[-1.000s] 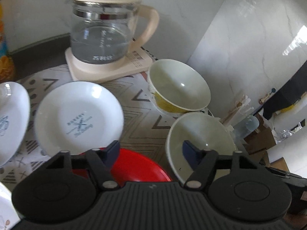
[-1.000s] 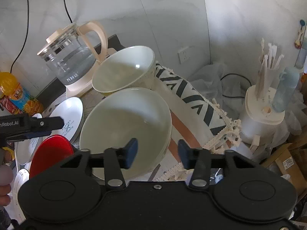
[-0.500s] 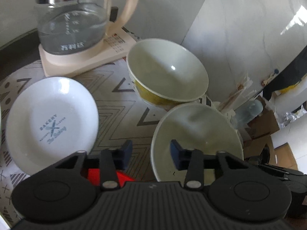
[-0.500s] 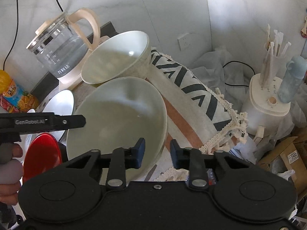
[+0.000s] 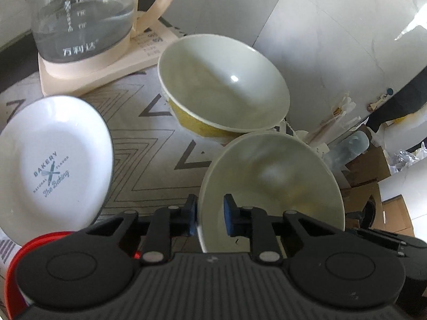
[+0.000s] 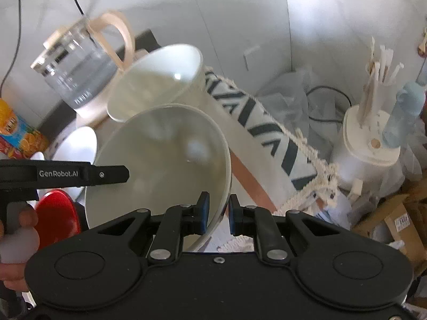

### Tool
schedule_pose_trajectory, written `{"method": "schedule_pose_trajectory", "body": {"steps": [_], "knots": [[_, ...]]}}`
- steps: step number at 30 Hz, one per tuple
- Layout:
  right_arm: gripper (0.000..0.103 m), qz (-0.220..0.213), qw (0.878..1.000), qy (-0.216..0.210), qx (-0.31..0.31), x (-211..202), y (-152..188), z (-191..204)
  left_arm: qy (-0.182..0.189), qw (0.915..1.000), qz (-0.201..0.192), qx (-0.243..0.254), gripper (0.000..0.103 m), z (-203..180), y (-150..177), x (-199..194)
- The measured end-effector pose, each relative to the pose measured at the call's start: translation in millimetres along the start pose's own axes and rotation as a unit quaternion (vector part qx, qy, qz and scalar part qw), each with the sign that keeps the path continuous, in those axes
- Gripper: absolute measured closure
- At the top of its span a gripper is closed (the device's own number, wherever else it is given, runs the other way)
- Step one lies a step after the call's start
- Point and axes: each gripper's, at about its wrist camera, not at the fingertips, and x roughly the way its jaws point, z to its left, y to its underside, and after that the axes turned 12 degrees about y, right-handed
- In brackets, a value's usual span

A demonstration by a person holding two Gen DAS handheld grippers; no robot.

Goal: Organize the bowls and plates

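A pale green bowl (image 5: 272,186) sits near me, also in the right wrist view (image 6: 160,165). My left gripper (image 5: 209,214) is shut on its left rim. My right gripper (image 6: 217,212) is shut on its right rim. A second bowl with a yellow outside (image 5: 224,85) stands just behind it, also in the right wrist view (image 6: 157,80). A white "Bakery" plate (image 5: 53,170) lies to the left. A red plate (image 5: 16,266) shows at the lower left, also in the right wrist view (image 6: 57,213).
A glass kettle (image 5: 82,18) on a cream base stands at the back left. A patterned cloth (image 5: 149,149) covers the table. A juice bottle (image 6: 16,133) stands far left. Beyond the table's right edge are a white stand (image 6: 373,144) and cardboard boxes (image 6: 400,221).
Both grippers have moved forward and closed from open onto opposite rims of the near bowl. The right view has tilted and the bowl looks slightly raised.
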Motion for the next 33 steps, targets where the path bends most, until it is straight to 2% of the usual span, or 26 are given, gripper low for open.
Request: {"method": "schedule_pose_trajectory", "body": {"steps": [3,7,19,33], "knots": [[0.088,-0.011,1.0,-0.005,0.002,-11.7,-6.1,-0.1,0.001,0.9999,-0.014,-0.001,0.084,-3.8,0.1,-8.3],[0.088,-0.047,0.999,-0.008,-0.022,-31.9,-14.0,4.9,-0.006,0.9995,-0.028,-0.011,0.084,-12.2,0.5,-23.2],[0.088,-0.067,0.996,-0.046,-0.042,-62.7,-24.2,26.7,-0.02,0.9956,-0.087,-0.027,0.084,-19.5,8.5,-75.5],[0.087,-0.075,0.989,-0.096,-0.084,-78.8,-14.6,63.5,-0.056,0.9887,-0.122,-0.066,0.083,-2.7,40.2,-117.8]]}}
